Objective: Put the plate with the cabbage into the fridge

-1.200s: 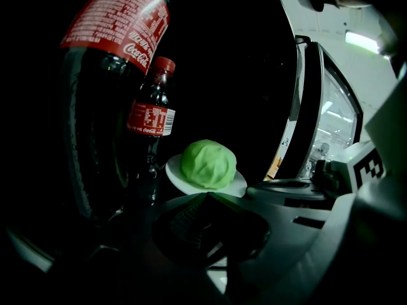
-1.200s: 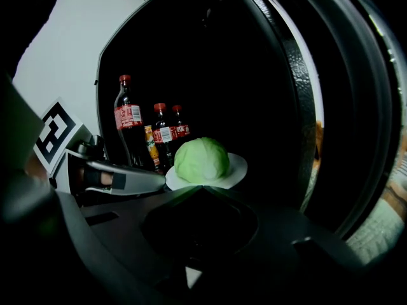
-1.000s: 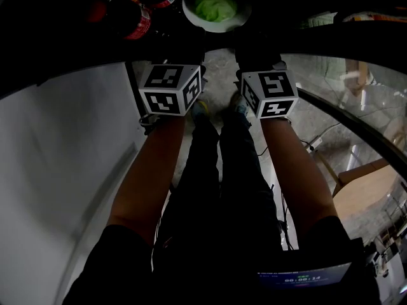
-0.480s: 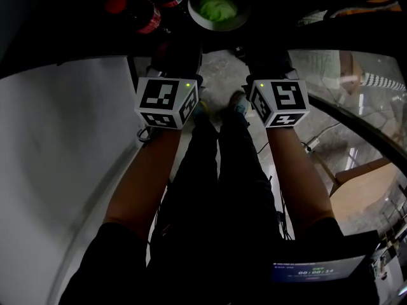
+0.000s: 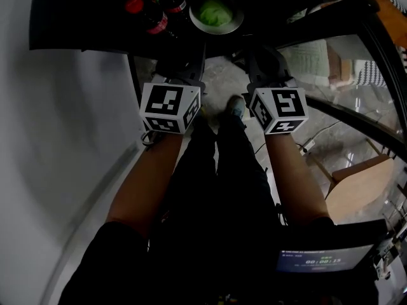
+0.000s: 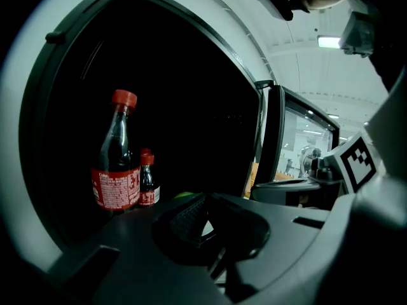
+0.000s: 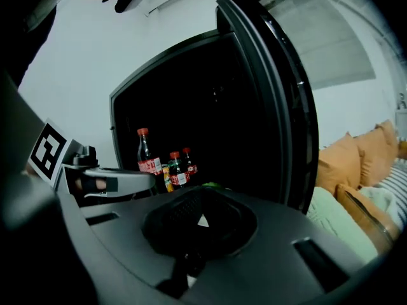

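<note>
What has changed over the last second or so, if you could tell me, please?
The left gripper and the right gripper both drew back out of the fridge, away from the plate; their jaws are together and hold nothing. The plate with the cabbage stayed inside beside the cola bottles, and the fridge door stayed open.
</note>
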Demonstrator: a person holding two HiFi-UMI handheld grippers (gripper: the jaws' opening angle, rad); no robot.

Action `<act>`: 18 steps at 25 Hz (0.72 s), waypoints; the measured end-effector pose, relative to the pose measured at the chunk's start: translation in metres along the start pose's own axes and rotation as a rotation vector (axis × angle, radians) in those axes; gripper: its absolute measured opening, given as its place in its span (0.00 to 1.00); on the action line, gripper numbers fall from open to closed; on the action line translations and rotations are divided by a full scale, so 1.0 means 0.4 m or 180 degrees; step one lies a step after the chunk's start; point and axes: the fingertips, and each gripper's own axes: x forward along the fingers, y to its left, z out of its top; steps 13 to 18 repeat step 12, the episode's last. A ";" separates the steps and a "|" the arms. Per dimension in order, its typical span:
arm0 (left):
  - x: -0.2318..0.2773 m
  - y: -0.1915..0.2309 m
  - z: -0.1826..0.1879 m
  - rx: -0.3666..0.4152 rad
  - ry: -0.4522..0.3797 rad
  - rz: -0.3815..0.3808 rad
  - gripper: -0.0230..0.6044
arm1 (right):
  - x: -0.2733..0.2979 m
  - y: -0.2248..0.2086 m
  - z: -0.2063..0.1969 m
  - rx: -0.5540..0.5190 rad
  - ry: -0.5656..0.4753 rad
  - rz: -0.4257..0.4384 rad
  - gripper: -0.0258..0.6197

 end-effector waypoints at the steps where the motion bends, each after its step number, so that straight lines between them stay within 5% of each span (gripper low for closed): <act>1: -0.010 -0.007 -0.008 0.0005 -0.0001 -0.0021 0.04 | -0.013 0.007 -0.006 0.0000 -0.0003 0.0002 0.05; 12: -0.052 0.121 -0.148 -0.0029 0.0006 -0.0132 0.04 | 0.054 0.037 -0.139 -0.0108 0.0094 -0.0140 0.05; 18: -0.052 0.121 -0.148 -0.0029 0.0006 -0.0132 0.04 | 0.054 0.037 -0.139 -0.0108 0.0094 -0.0140 0.05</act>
